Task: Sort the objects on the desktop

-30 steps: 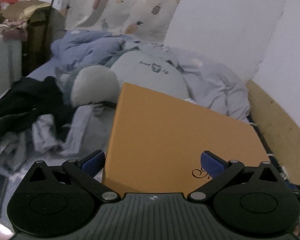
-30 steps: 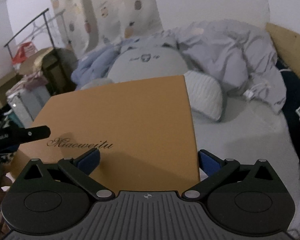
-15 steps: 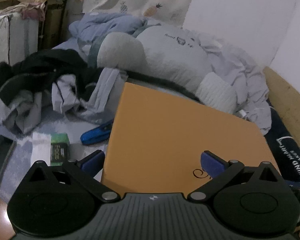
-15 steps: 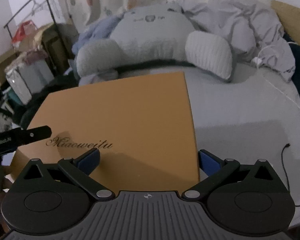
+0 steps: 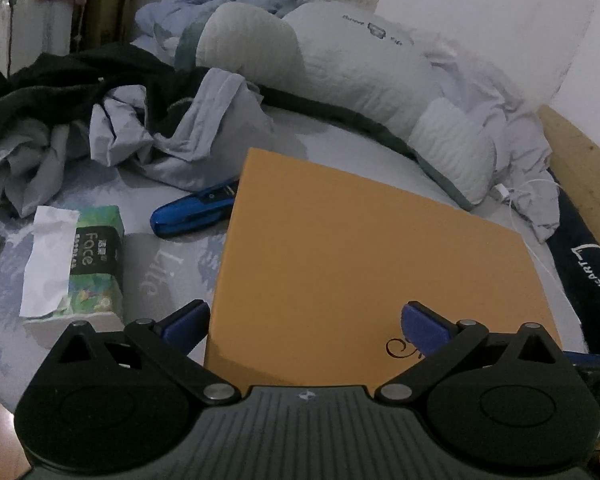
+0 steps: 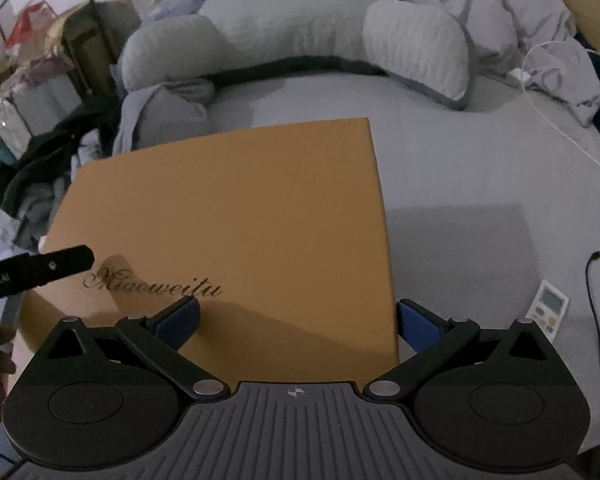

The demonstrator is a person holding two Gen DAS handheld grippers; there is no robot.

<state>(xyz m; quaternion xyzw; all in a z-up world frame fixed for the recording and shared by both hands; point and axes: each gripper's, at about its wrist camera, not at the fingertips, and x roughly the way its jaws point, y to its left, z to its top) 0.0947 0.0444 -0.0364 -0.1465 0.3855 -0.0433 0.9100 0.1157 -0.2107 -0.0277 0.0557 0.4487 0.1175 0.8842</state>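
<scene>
A flat orange box (image 5: 376, 272) with "Miaoweitu" lettering is held above a grey bed by both grippers; it also shows in the right wrist view (image 6: 236, 228). My left gripper (image 5: 306, 326) grips its near left corner, one blue finger over the lid, one outside the left edge. My right gripper (image 6: 298, 322) grips the near right corner the same way. A blue stapler (image 5: 194, 210), a green tissue pack (image 5: 96, 264) and a white remote (image 6: 548, 308) lie on the bed.
A large grey cushion (image 6: 296, 36) and crumpled bedding (image 5: 180, 132) lie behind the box. Dark clothes (image 5: 72, 76) pile at the left. A black cable (image 6: 596, 320) and a white cable (image 6: 572, 136) lie at the right. A wooden board (image 5: 584, 160) lines the right side.
Both grippers have tilted down and lowered with the box. The bed surface, stapler, tissue pack and remote have come into view.
</scene>
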